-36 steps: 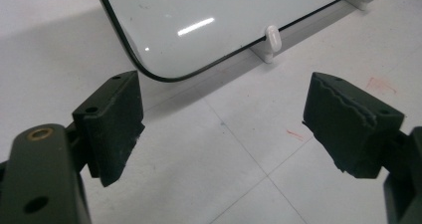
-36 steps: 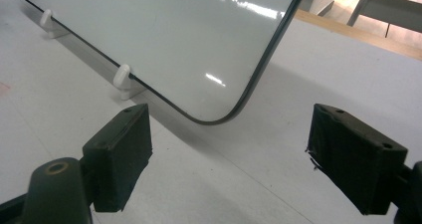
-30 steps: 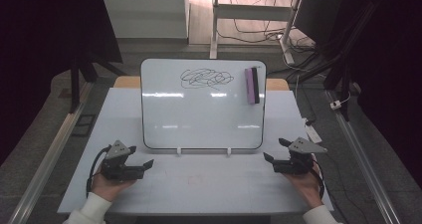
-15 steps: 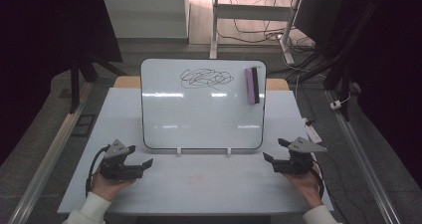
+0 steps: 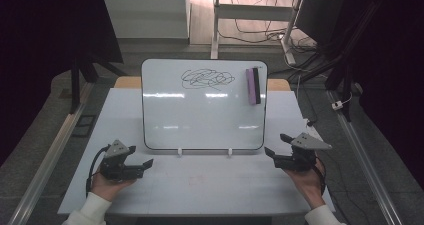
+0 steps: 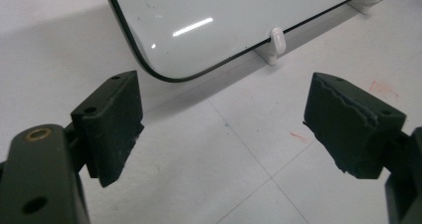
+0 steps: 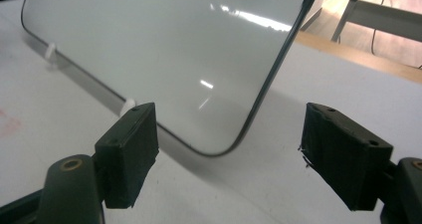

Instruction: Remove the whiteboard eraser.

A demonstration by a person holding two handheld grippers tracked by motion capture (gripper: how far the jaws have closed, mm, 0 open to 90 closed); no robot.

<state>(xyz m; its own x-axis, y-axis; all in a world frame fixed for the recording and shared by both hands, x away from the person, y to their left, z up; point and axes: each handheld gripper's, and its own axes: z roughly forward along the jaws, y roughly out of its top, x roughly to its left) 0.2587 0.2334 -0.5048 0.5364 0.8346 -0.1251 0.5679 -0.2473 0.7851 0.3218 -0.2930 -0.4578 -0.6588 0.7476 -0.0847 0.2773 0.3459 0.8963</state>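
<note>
White table (image 5: 200, 190): left gripper (image 5: 142, 161) & right gripper (image 5: 276, 146) rest low, jaws spread, empty, flanking whiteboard (image 5: 205, 115) w/ eraser (image 5: 253, 86).

A glossy, smooth whiteboard (image 5: 202, 115) is seen mid-frame on white plastic feet (image 6: 277, 39). Matt black, rough-edged pads (image 6: 348, 124) and a matt white table (image 5: 200, 185) are shown below.

Whiteboard (image 5: 200, 115) stands mid-table (image 5: 200, 195); eraser (image 5: 253, 86) on its upper right, scribble (image 5: 207, 78) left of it

Overhead view faces forward — both gripper views closely share the whiteboard (image 5: 202, 112).
</note>
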